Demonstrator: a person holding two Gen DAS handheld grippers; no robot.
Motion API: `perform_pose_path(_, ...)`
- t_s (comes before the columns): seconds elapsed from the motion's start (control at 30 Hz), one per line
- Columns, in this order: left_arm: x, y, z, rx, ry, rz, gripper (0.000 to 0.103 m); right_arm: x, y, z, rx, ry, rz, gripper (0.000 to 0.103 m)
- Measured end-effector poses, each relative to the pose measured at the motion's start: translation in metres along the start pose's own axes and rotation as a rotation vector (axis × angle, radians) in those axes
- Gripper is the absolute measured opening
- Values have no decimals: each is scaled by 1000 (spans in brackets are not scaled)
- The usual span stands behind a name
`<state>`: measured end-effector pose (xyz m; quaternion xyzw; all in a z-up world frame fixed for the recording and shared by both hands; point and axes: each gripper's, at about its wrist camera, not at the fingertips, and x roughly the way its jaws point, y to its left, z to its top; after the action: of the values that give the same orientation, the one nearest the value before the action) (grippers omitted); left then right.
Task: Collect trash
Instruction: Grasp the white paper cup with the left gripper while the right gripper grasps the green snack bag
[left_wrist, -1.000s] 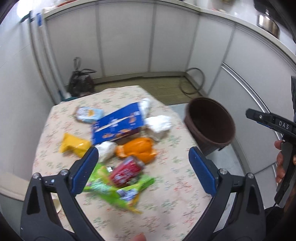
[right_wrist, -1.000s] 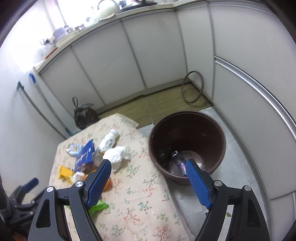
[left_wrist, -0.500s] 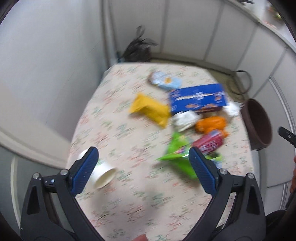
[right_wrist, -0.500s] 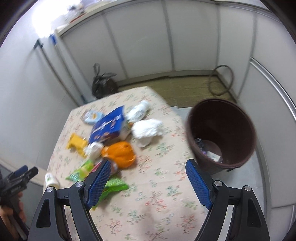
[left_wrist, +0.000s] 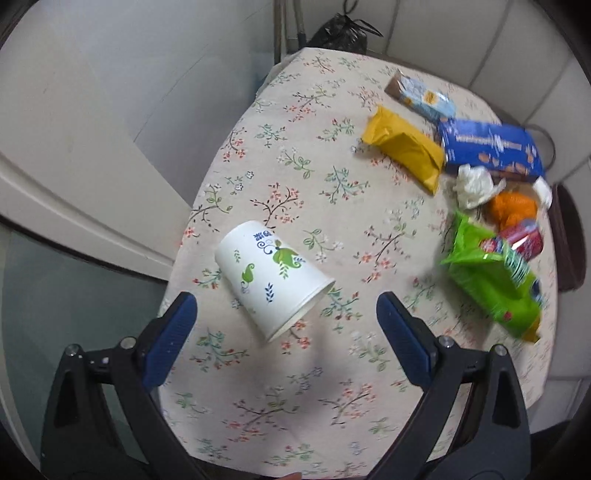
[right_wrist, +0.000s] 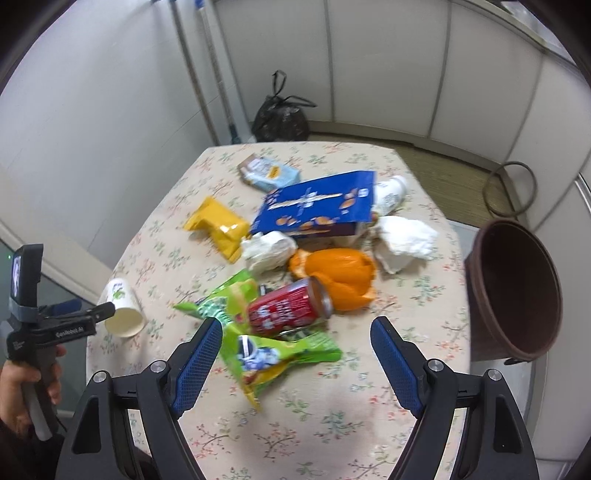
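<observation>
A white paper cup (left_wrist: 271, 275) with green and blue prints lies on its side on the floral tablecloth (left_wrist: 295, 387). My left gripper (left_wrist: 286, 328) is open and empty, just above and behind the cup; it also shows in the right wrist view (right_wrist: 79, 314). My right gripper (right_wrist: 297, 350) is open and empty over a red soda can (right_wrist: 288, 308) and green snack bags (right_wrist: 273, 354). Orange peel (right_wrist: 340, 273), crumpled tissues (right_wrist: 402, 238), a blue biscuit box (right_wrist: 317, 208) and a yellow packet (right_wrist: 219, 225) lie beyond.
A brown trash bin (right_wrist: 517, 291) stands off the table's right edge. A light blue packet (right_wrist: 267, 173) and a white bottle (right_wrist: 391, 192) lie at the far side. A black bag (right_wrist: 282, 116) sits on the floor by the white cabinets.
My left gripper has swung left and down from the trash pile to the paper cup. My right gripper has swung from over the bin to over the can and green bags.
</observation>
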<state>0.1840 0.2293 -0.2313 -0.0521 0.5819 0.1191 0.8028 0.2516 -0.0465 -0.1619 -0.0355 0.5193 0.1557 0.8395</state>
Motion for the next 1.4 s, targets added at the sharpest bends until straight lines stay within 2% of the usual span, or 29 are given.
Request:
perform_pose_path(0.07, 3, 4, 1, -22, 22, -30, 98, 6, 7, 0, -15, 14, 5, 84)
perform_pose_path(0.17, 10, 17, 4, -124, 55, -96, 98, 13, 15, -2, -32, 31, 1, 84)
perform_pose_path(0.4, 37, 39, 8, -317, 116, -91, 98, 32, 29, -6, -73, 88, 4, 84)
perform_pose_path(0.53, 54, 41, 3, -382, 157, -148, 82, 46, 35, -9, -94, 121, 33, 84)
perform_pose_path(0.57, 57, 40, 2, -393, 161, -156, 74, 49, 36, -10, -104, 126, 37, 84)
perform_pose_path(0.6, 58, 40, 0, -404, 157, -158, 75, 51, 38, -11, -114, 132, 38, 84)
perform_pose_path(0.9, 47, 17, -2, -235, 97, -103, 71, 92, 63, -27, -275, 203, -10, 82)
perform_pose_path(0.97, 48, 15, 0, -215, 91, -105, 70, 103, 66, -32, -303, 230, -23, 76)
perform_pose_path(1.03, 44, 13, 0, -207, 82, -114, 70, 114, 66, -35, -332, 249, -51, 60)
perform_pose_path(1.1, 40, 13, 1, -201, 73, -125, 70, 120, 63, -36, -331, 259, -36, 53)
perform_pose_path(1.17, 35, 10, 2, -197, 59, -131, 70, 121, 60, -34, -311, 271, 6, 33)
perform_pose_path(1.23, 29, 10, 3, -191, 41, -132, 70, 120, 59, -33, -290, 276, 44, 21)
perform_pose_path(1.4, 10, 7, 8, -178, -17, -149, 70, 105, 60, -32, -242, 293, 189, 16)
